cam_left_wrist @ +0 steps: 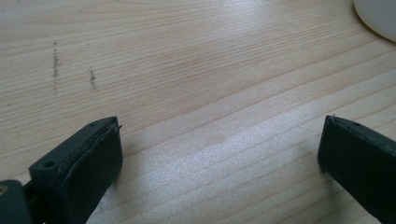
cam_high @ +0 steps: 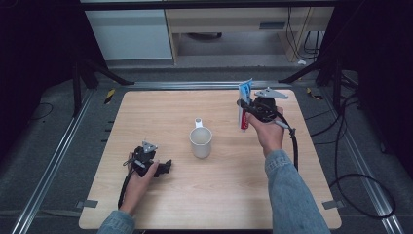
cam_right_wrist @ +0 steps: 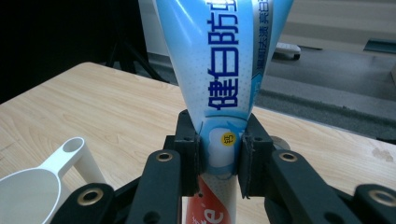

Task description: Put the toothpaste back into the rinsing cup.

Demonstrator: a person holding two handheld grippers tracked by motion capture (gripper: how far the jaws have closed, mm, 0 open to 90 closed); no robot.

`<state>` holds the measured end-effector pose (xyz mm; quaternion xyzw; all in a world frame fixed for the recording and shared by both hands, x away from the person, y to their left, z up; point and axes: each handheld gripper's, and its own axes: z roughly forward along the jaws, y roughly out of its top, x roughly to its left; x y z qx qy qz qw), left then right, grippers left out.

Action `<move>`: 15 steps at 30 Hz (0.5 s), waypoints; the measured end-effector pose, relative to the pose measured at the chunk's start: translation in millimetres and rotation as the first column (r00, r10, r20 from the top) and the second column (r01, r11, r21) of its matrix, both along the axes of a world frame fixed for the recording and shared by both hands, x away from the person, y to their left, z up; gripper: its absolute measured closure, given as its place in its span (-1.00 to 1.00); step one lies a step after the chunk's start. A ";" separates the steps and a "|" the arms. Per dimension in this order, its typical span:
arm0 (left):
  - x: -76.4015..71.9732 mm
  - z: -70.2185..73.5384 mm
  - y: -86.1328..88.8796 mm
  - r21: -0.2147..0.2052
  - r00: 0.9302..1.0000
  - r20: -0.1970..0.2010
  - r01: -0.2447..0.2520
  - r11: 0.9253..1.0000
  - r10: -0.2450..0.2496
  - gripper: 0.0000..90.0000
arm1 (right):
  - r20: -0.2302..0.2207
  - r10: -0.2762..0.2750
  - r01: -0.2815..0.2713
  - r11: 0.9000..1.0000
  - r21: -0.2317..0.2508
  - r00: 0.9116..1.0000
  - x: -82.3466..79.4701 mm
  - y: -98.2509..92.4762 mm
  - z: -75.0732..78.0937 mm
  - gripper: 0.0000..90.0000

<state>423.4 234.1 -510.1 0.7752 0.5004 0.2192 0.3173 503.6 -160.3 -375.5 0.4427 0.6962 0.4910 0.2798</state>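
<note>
While the right gripper (cam_high: 245, 113) hangs in the right half of the high view, above the far right part of the wooden surface (cam_high: 219, 185), its jaws are clamped on a toothpaste tube (cam_high: 244, 105) that stands nearly upright in the air, crimped flat end up and red lower end pointing down. Seen from the right gripper view, the two black pads pinch the tube (cam_right_wrist: 224, 93) across its narrow waist, just below the blue lettering, and the wall dents a little between them. That suggests a soft, light, squeezable body: a hard clamp could bend it or push paste toward the cap, and the glossy skin may slip if the hold is loose. I judge the firmer part low down near the cap shoulder to be the safer place to hold, rather than the thin fanned tail. A white mug (cam_high: 201, 142) stands at the centre of the high view, well apart from the tube, its handle turned away from the person. At lower left, the left gripper (cam_high: 163, 168) rests on the surface with its jaws wide apart and nothing between them.
</note>
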 end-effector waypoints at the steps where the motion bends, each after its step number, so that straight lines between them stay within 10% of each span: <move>1: 0.0 0.0 0.0 0.000 1.000 0.000 0.000 1.000 0.000 -1.00 | 0.000 0.000 0.000 1.000 0.000 1.000 0.0 0.0 0.0 0.62; 15: 0.0 0.0 0.0 0.000 1.000 0.000 0.000 1.000 0.000 -1.00 | 0.112 -0.004 0.001 1.000 0.029 0.994 -21.2 13.5 5.2 0.62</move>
